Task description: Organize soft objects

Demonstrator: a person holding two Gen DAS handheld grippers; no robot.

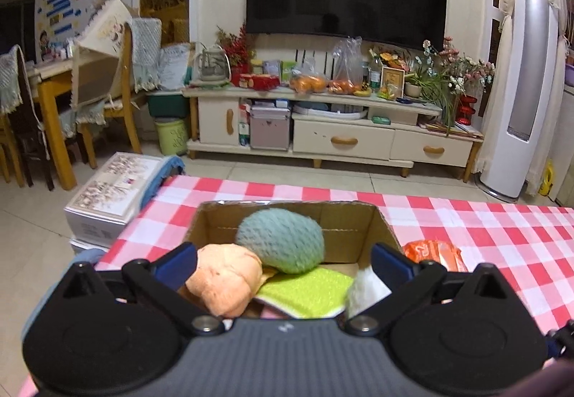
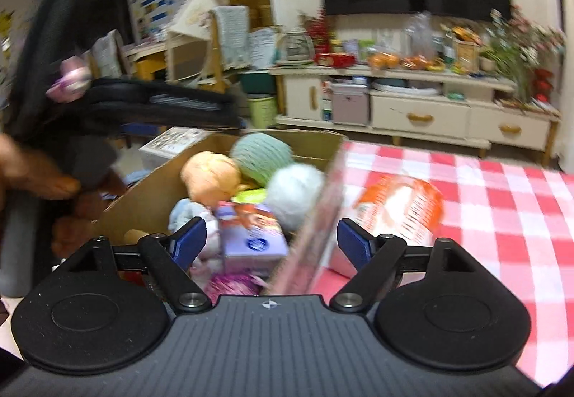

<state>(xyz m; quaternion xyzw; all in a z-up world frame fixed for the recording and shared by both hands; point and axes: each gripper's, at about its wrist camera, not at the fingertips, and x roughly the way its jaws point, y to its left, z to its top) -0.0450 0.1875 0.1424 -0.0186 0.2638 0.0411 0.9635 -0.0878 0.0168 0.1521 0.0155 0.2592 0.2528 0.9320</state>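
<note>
The cardboard box (image 1: 211, 221) stands on the checked tablecloth (image 1: 484, 235) and already holds the peach plush (image 1: 226, 278), the teal yarn ball (image 1: 281, 241), the green sponge (image 1: 308, 293) and a white fluffy ball (image 1: 362, 293).

The left gripper (image 1: 283, 260) is spread wide directly before the box opening, nothing pinched. The right gripper (image 2: 272, 239) is also spread wide and pinches nothing; the box's right wall (image 2: 315, 214) passes between its jaws.

The one soft item outside the box is the orange packet (image 2: 401, 206). It lies on the cloth just right of the box wall, its long axis running left to right. It sits ahead and right of the right gripper, so the right hand appears the nearer.

The right wrist view shows the whole packet, a purple carton (image 2: 253, 242) and the person's hand (image 2: 32, 174) at the far left. The left wrist view shows only a corner of the packet, but a sharper box interior.
</note>
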